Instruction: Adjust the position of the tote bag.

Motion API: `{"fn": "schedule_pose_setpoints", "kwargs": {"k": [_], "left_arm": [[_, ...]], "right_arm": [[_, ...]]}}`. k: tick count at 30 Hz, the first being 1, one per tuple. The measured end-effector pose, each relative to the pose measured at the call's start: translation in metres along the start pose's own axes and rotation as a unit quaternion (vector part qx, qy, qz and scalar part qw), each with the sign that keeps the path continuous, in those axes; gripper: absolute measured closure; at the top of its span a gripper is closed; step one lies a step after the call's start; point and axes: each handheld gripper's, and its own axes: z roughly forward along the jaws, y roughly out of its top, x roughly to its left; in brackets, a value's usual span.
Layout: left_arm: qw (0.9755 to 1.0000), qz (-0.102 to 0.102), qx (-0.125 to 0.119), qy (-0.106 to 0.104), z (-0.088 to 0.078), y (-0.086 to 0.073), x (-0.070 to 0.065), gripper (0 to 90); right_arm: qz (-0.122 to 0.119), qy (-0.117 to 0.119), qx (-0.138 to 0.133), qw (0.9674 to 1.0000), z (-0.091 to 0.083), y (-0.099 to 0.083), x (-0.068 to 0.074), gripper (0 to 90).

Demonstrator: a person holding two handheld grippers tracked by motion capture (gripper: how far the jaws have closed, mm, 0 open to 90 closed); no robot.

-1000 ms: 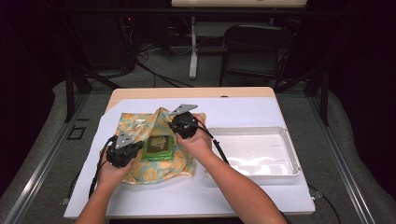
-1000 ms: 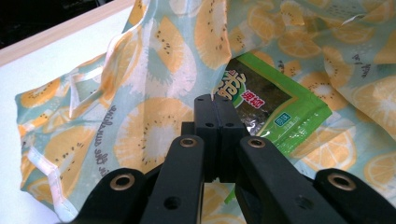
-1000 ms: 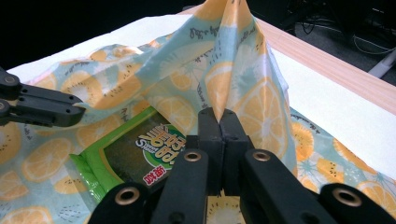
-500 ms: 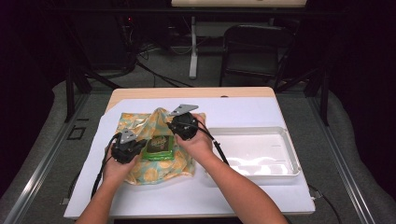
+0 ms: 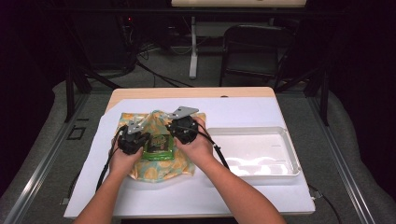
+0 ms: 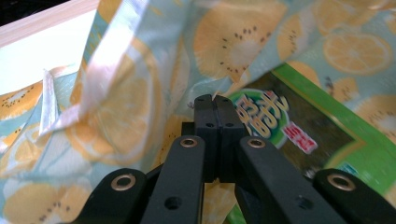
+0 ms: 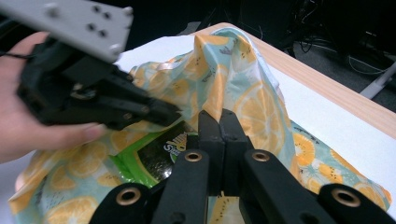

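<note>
Both hand-held grippers, left [image 6: 215,100] and right [image 7: 218,116], pinch the cloth [image 5: 161,170]; an uneven lift could let the packet [image 5: 159,145] slide out.

High view overhead, gripper views close, sharing cloth [image 5: 159,170]

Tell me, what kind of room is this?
Probably a lab or recording studio, not a home: a white-covered wooden table in a dark room, loose black floor cables, a black folding chair, and a metal frame rail.
</note>
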Motion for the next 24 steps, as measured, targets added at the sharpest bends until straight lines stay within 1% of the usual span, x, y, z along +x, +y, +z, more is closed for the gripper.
{"fn": "schedule_pose_setpoints", "kwargs": {"k": [1, 3, 4, 5, 6, 7, 10, 11, 12, 14, 20, 23, 24], "left_arm": [[1.0, -0.009, 0.0, 0.002, 0.004, 0.001, 0.003, 90.0], [0.9999, -0.016, -0.003, 0.006, 0.008, 0.001, 0.006, 90.0], [0.9999, -0.016, -0.003, 0.006, 0.008, 0.001, 0.006, 90.0], [0.9996, -0.024, -0.004, 0.01, 0.011, 0.002, 0.011, 90.0], [0.9996, -0.024, -0.004, 0.01, 0.011, 0.002, 0.011, 90.0], [0.9994, -0.031, -0.007, 0.013, 0.012, 0.003, 0.016, 90.0], [0.9988, -0.042, -0.014, 0.02, 0.014, 0.004, 0.023, 90.0], [0.9988, -0.042, -0.014, 0.02, 0.014, 0.004, 0.023, 90.0], [0.9984, -0.049, -0.017, 0.021, 0.016, 0.004, 0.026, 90.0], [0.9984, -0.051, -0.016, 0.022, 0.017, 0.004, 0.028, 90.0], [0.9966, -0.071, -0.024, 0.033, 0.022, 0.004, 0.035, 90.0], [0.9961, -0.077, -0.021, 0.038, 0.024, 0.004, 0.039, 90.0], [0.9956, -0.082, -0.021, 0.038, 0.025, 0.003, 0.039, 90.0]], "right_arm": [[-0.006, -0.001, 0.002, 1.0, -0.001, 0.0, 0.002, 90.0], [-0.007, -0.003, 0.004, 1.0, -0.001, -0.001, 0.004, 90.0], [-0.007, -0.003, 0.004, 1.0, -0.001, -0.001, 0.004, 90.0], [-0.006, -0.003, 0.004, 1.0, 0.0, -0.002, 0.004, 90.0], [-0.006, -0.003, 0.004, 1.0, 0.0, -0.002, 0.004, 90.0], [-0.004, -0.003, 0.006, 1.0, 0.001, -0.003, 0.004, 90.0], [-0.003, -0.003, 0.011, 0.9999, 0.002, -0.006, 0.005, 90.0], [-0.004, -0.004, 0.013, 0.9999, 0.003, -0.007, 0.005, 90.0], [-0.004, -0.004, 0.013, 0.9999, 0.004, -0.008, 0.006, 90.0], [-0.004, -0.003, 0.016, 0.9999, 0.004, -0.009, 0.006, 90.0], [-0.014, -0.008, 0.032, 0.9994, 0.012, -0.017, 0.01, 90.0], [-0.015, -0.01, 0.042, 0.999, 0.017, -0.021, 0.009, 90.0], [-0.014, -0.011, 0.045, 0.9988, 0.019, -0.022, 0.008, 90.0]]}}
